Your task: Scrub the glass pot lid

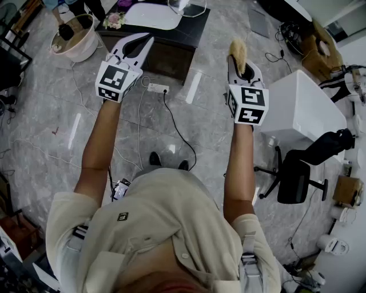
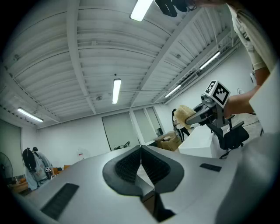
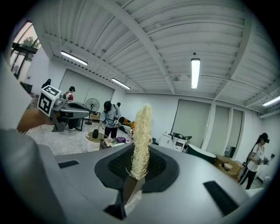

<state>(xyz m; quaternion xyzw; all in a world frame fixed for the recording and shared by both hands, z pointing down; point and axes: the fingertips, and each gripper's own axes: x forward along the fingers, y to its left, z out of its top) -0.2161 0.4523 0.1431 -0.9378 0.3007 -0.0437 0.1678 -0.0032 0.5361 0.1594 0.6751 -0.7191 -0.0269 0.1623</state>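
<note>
Both grippers are held up in the air in front of the person, above a grey marble floor. My left gripper [image 1: 145,40] [image 2: 141,151] is shut with nothing between its black pads. The right gripper [image 1: 236,59] [image 3: 141,154] is shut on a pale yellow fibrous scrubber [image 1: 237,49] [image 3: 142,133], which sticks out past the fingertips. In the left gripper view the right gripper [image 2: 194,117] and its scrubber [image 2: 183,114] show at the right. The right gripper view has the left gripper [image 3: 87,112] at its left. A clear, lid-like object [image 1: 186,7] lies on the dark table, cut off by the frame's top edge.
A dark table [image 1: 171,35] with a white board stands ahead. A white basin [image 1: 75,39] is at its left. A power strip [image 1: 158,88] and cables lie on the floor. At the right are a white cabinet [image 1: 303,109] and a black office chair [image 1: 297,174]. People stand in the background.
</note>
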